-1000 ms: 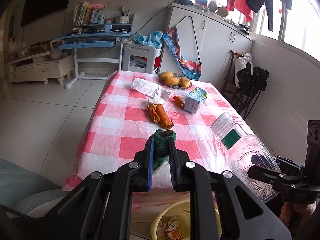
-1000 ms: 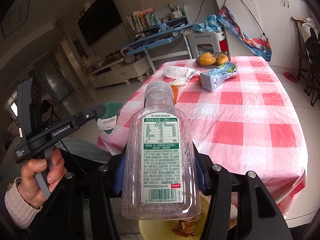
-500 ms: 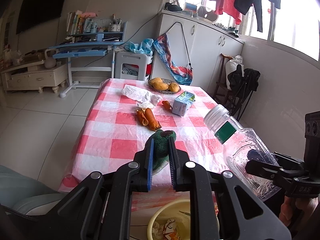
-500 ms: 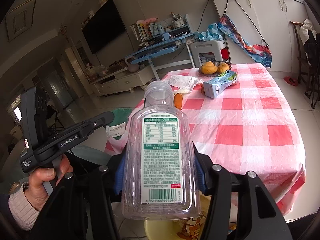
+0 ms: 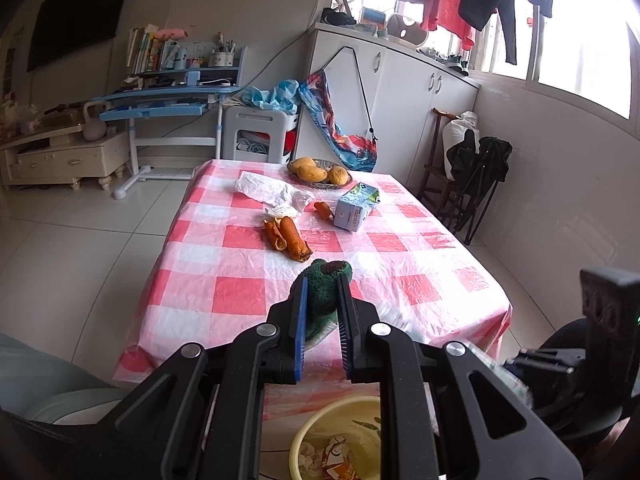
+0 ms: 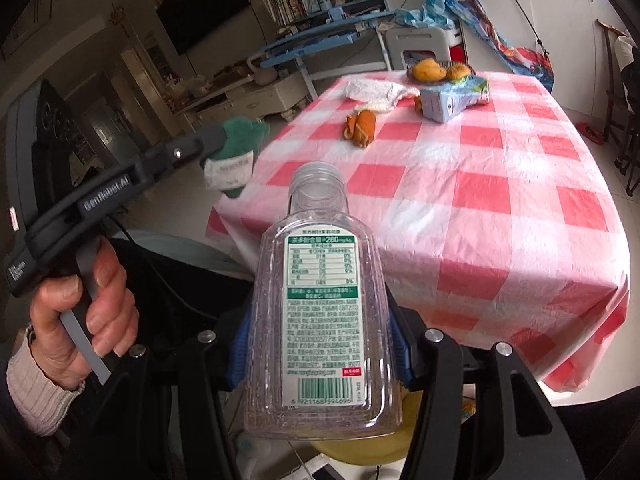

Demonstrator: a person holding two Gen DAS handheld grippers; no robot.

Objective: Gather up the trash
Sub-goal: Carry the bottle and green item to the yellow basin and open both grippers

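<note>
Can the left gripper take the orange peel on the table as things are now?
Probably not: the left gripper is shut on a green cloth, so the orange peel must wait, though nothing blocks the way.

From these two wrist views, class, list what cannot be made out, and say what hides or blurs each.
1. Yellow basin: left wrist view, gripper arms hide most of its contents.
2. Plastic bottle: its base is cut off behind the right gripper; in the left view it is blurred.
3. Green item in the left gripper: fingers hide its sides; its tag text is blurred in the right view.
</note>
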